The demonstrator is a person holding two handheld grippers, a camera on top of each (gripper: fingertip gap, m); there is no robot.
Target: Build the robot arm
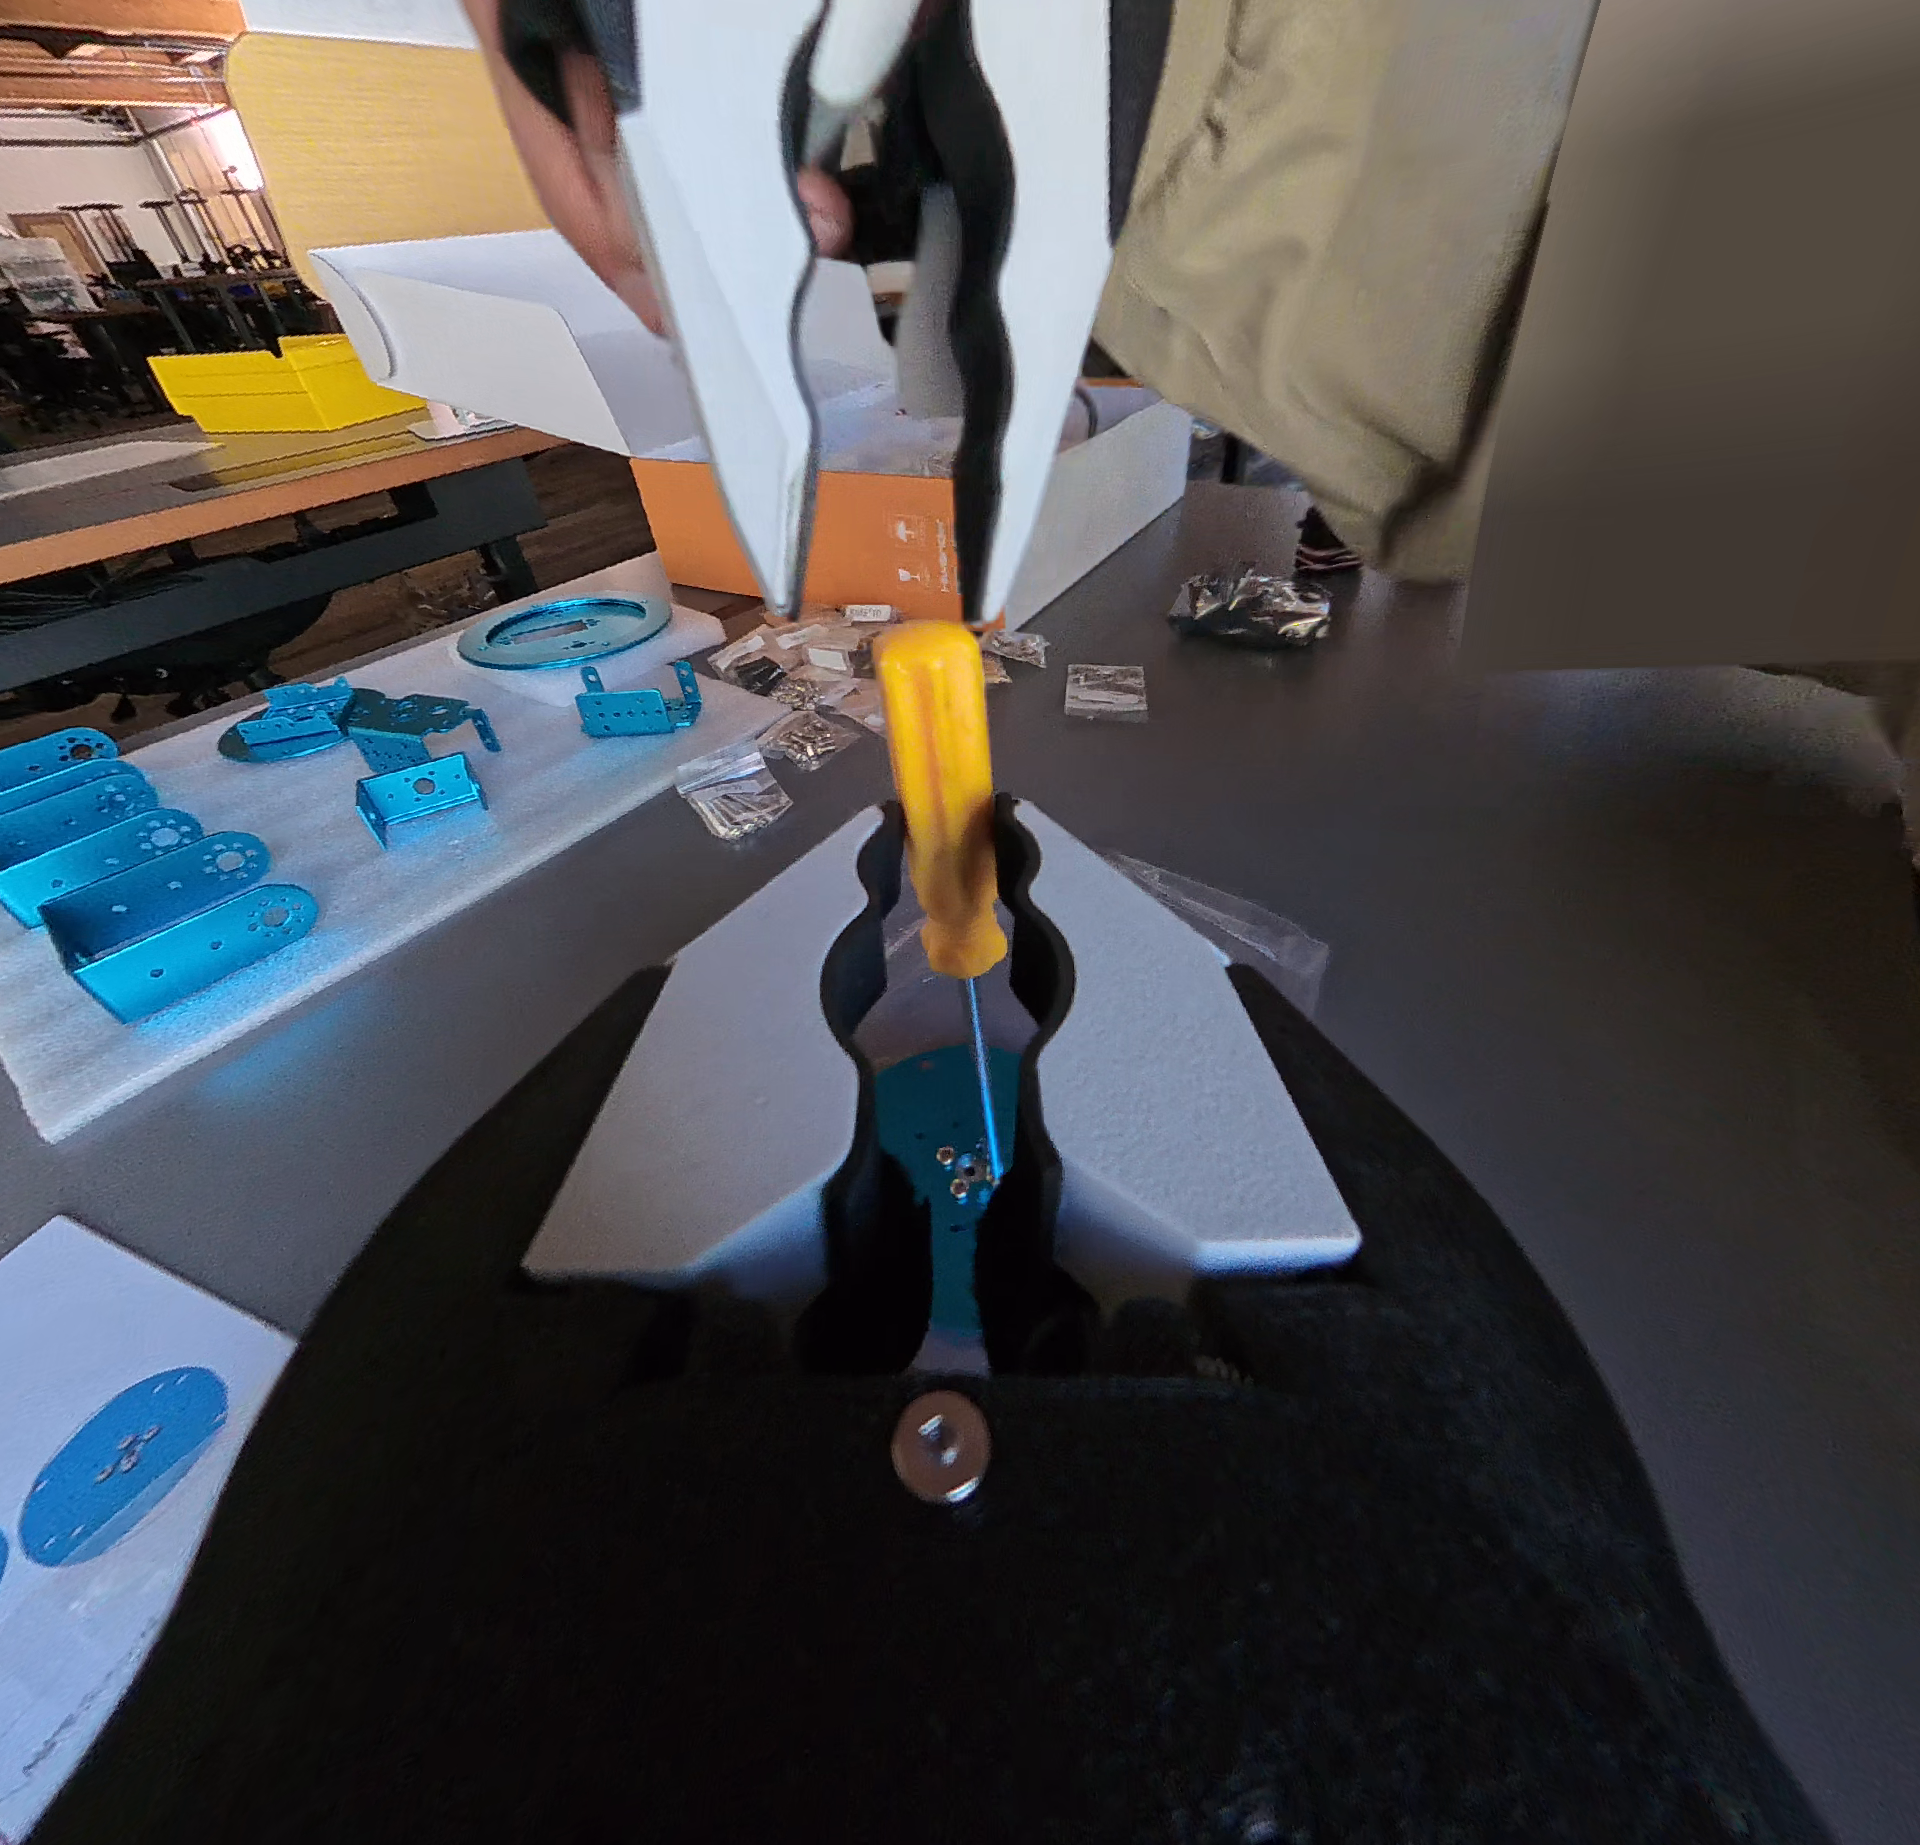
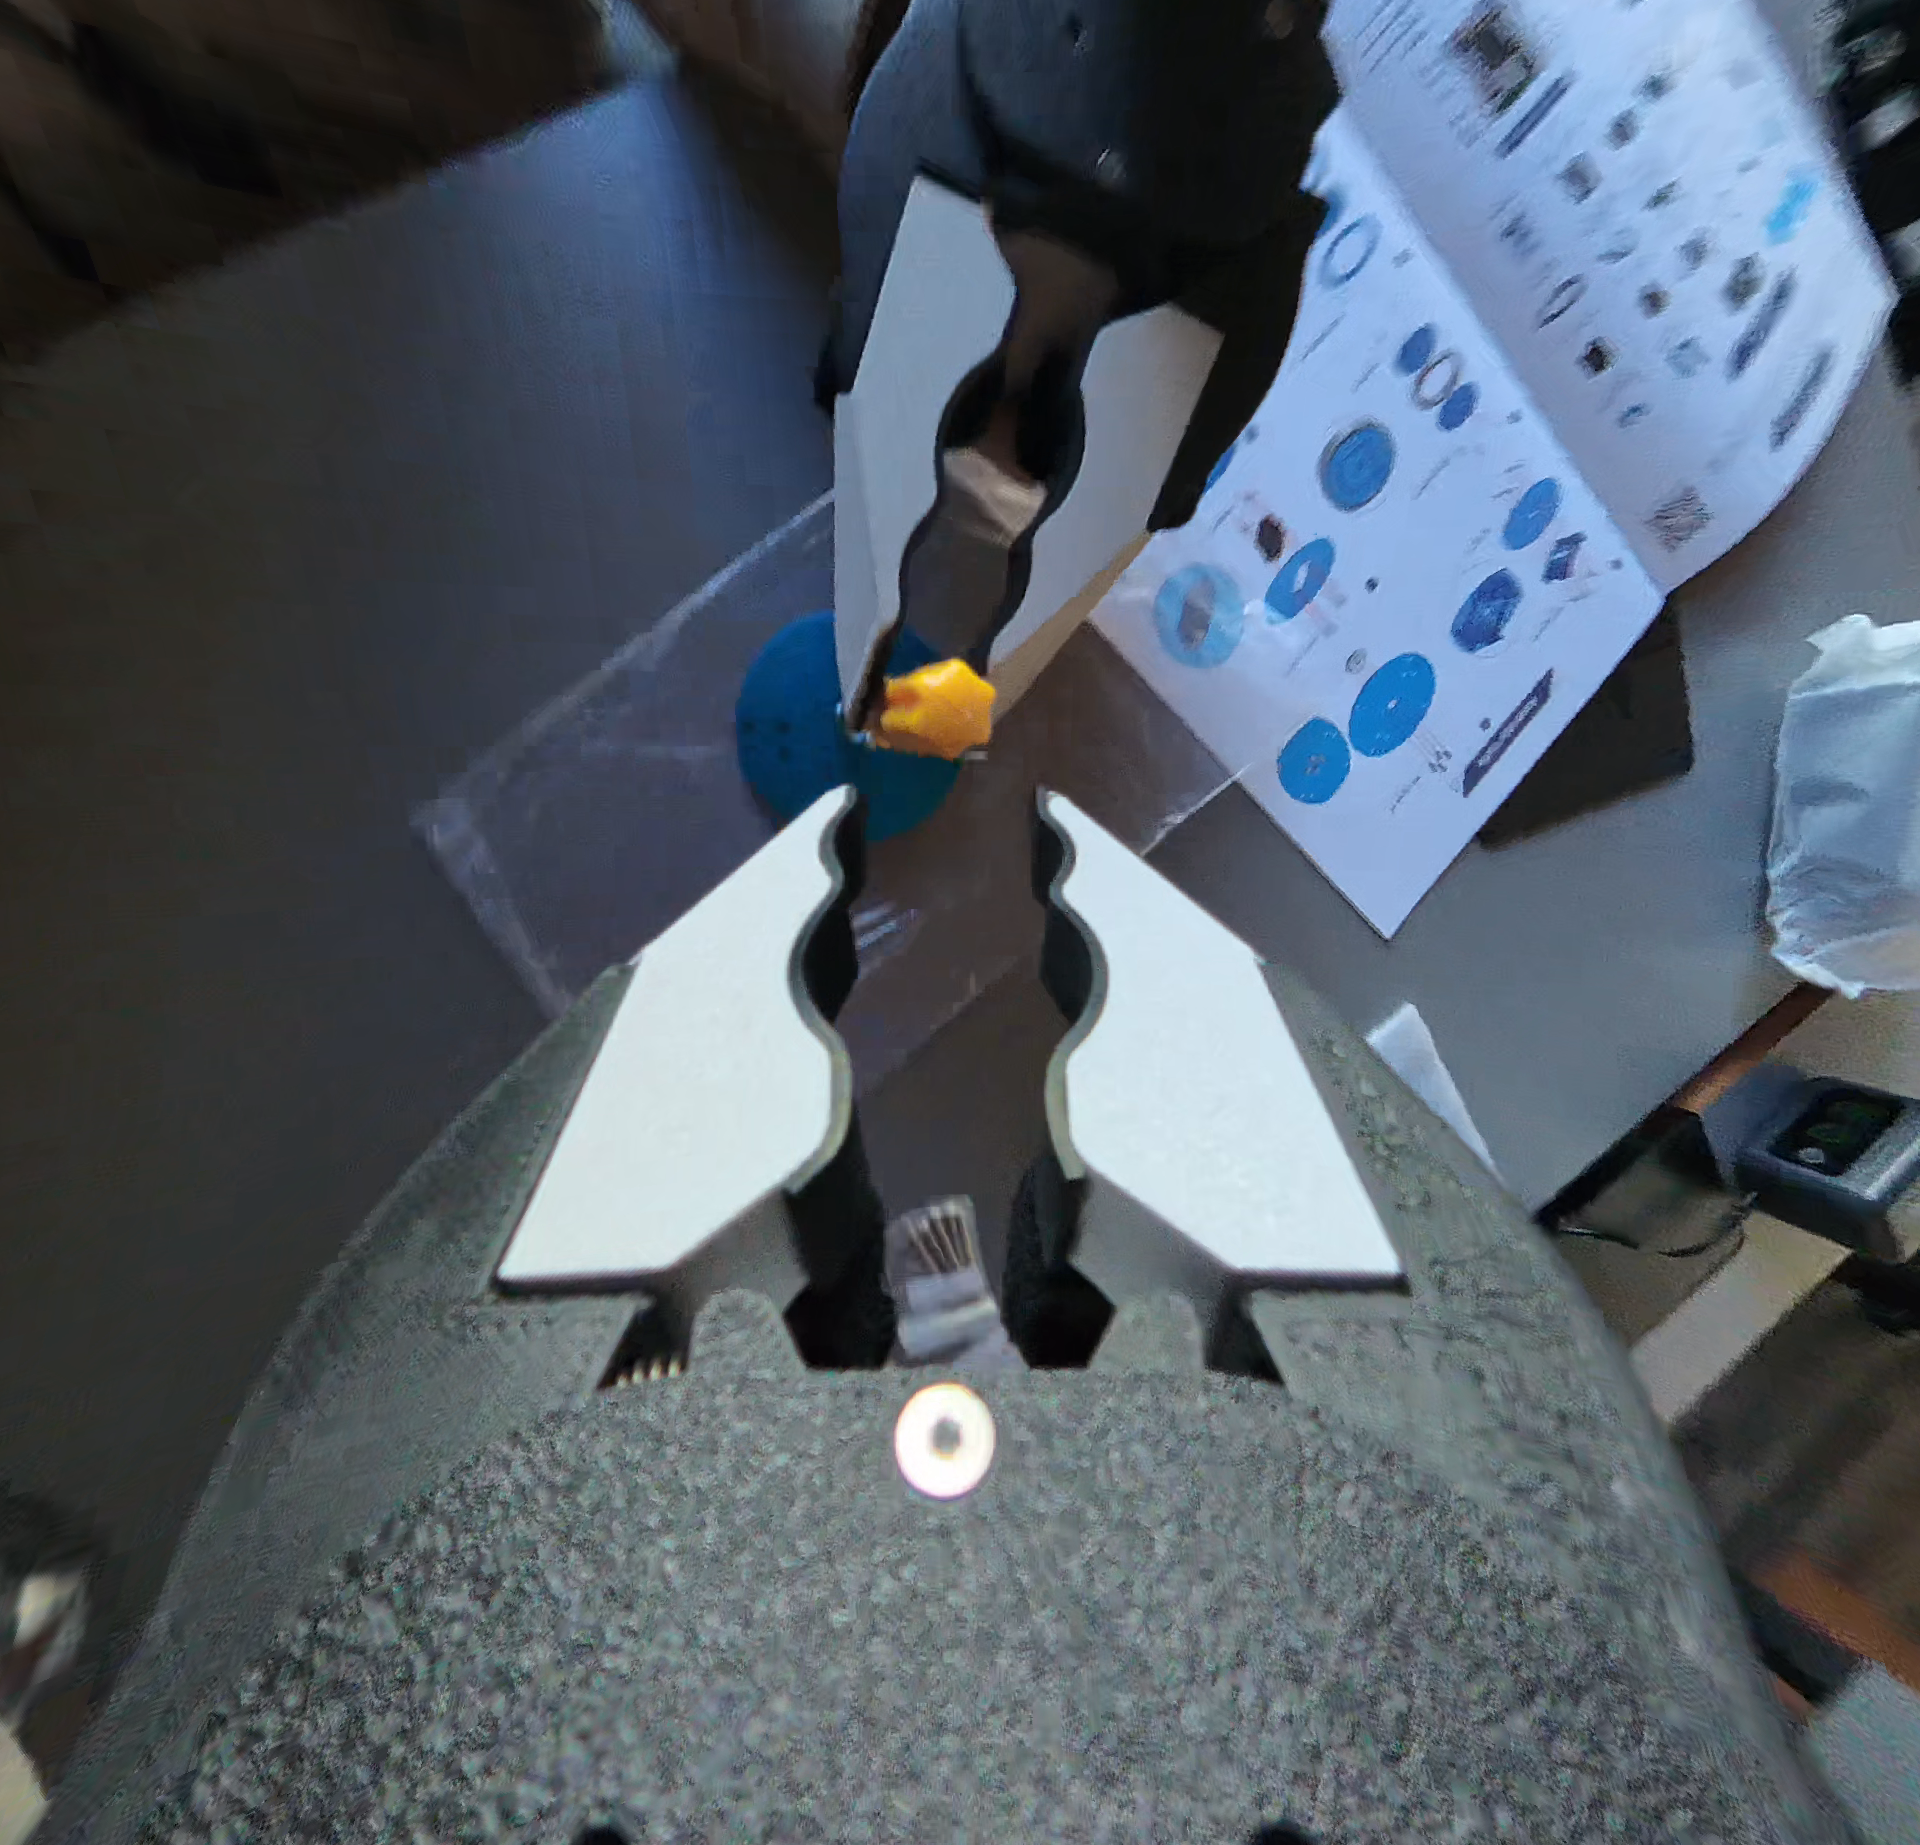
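Note:
My left gripper (image 1: 948,829) is shut on the yellow handle of a small screwdriver (image 1: 935,756), held nearly upright. The thin shaft's tip rests among small screws on a blue metal disc (image 1: 920,1120) on the grey table. My right gripper (image 1: 883,606) hangs just above the handle's top, tips apart and empty. In the right wrist view my right gripper (image 2: 948,803) is open; beyond it the left gripper (image 2: 925,730) clamps the screwdriver (image 2: 935,717) over the blue disc (image 2: 790,715).
Blue brackets (image 1: 156,891) and a blue ring (image 1: 566,632) lie on white foam at the left. Small bags of screws (image 1: 738,787) and an orange box (image 1: 862,548) sit behind. A printed sheet (image 2: 1455,445) lies on the right; a clear plastic bag (image 2: 623,808) is under the disc. Left and right tips are no more than a few centimetres apart.

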